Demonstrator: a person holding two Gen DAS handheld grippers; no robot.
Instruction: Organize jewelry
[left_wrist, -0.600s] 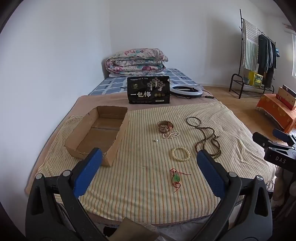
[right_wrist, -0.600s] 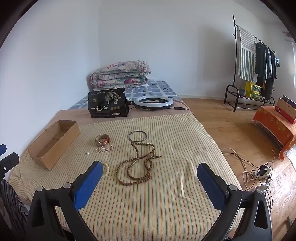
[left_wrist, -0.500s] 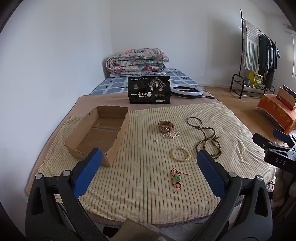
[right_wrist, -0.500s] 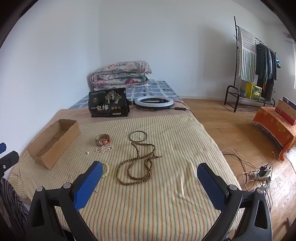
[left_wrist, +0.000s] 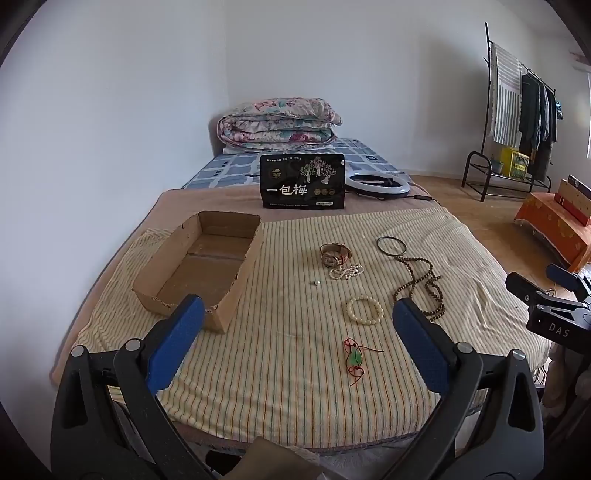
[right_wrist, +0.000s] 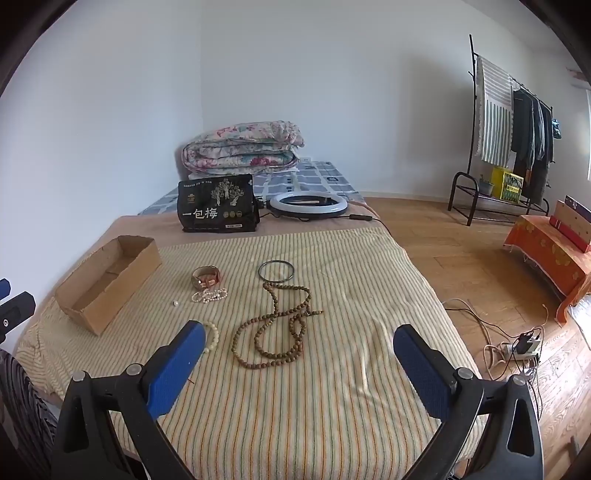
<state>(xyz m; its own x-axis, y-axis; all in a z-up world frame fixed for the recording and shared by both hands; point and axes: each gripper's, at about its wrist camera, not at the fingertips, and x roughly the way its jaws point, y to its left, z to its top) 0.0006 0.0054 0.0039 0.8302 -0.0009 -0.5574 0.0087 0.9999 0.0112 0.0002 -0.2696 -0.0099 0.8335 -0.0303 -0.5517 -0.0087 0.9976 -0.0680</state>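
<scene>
Jewelry lies scattered on the striped yellow bedspread (left_wrist: 295, 387): a long brown wooden bead necklace (right_wrist: 275, 325), a thin dark metal bangle (right_wrist: 276, 271), a cream bead bracelet (left_wrist: 365, 311), a small white pearl strand (left_wrist: 346, 271) touching what looks like a brown-strapped watch (left_wrist: 334, 254), and a green pendant on red cord (left_wrist: 355, 357). The open brown cardboard box (left_wrist: 201, 269) sits well apart to their left. My left gripper (left_wrist: 293, 338) and right gripper (right_wrist: 298, 354) both hover spread wide, holding nothing.
</scene>
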